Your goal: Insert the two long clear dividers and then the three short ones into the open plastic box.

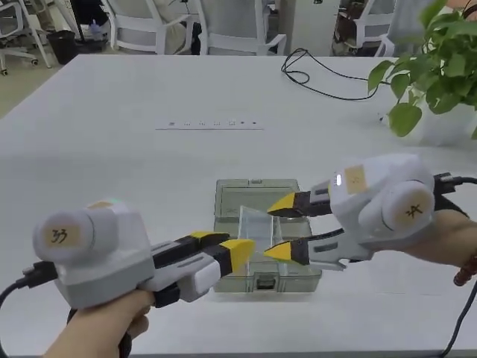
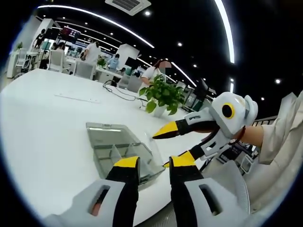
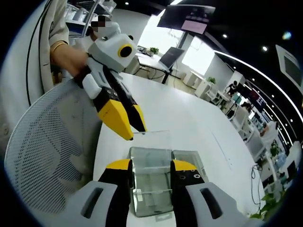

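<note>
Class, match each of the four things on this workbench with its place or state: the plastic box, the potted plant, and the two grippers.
Column A:
1. plastic box
2. potted plant
3. right gripper
4. left gripper

Column B:
a. at the table's right edge
b. shut on a clear divider
c. lying open on the table
d. jaws apart above the box

Pairs: 1-c, 2-a, 3-d, 4-b

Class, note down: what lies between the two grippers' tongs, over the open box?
A clear divider, standing over the plastic box, between left gripper and right gripper; the head view shows it.
</note>
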Tool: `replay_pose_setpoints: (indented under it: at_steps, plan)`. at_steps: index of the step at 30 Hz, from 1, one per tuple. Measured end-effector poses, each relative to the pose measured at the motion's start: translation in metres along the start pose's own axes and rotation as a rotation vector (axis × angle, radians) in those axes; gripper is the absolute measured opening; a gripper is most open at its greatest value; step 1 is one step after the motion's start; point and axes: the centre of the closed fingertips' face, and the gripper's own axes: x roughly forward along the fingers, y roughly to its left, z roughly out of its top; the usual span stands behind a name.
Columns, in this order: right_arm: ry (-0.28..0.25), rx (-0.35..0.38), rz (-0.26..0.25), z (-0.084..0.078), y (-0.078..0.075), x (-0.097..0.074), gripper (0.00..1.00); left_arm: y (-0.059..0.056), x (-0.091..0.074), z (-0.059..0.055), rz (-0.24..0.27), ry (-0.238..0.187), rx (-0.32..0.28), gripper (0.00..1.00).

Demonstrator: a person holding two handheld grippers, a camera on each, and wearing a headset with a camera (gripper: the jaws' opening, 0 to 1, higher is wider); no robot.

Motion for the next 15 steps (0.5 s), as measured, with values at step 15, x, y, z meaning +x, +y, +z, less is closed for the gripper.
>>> replay_pose_setpoints:
  at_steps: [15]
  plan:
    - [-0.052, 0.004, -0.008, 0.014, 0.000, 0.004, 0.32, -0.003, 0.000, 0.002, -0.025, -0.013, -0.059, 0.00]
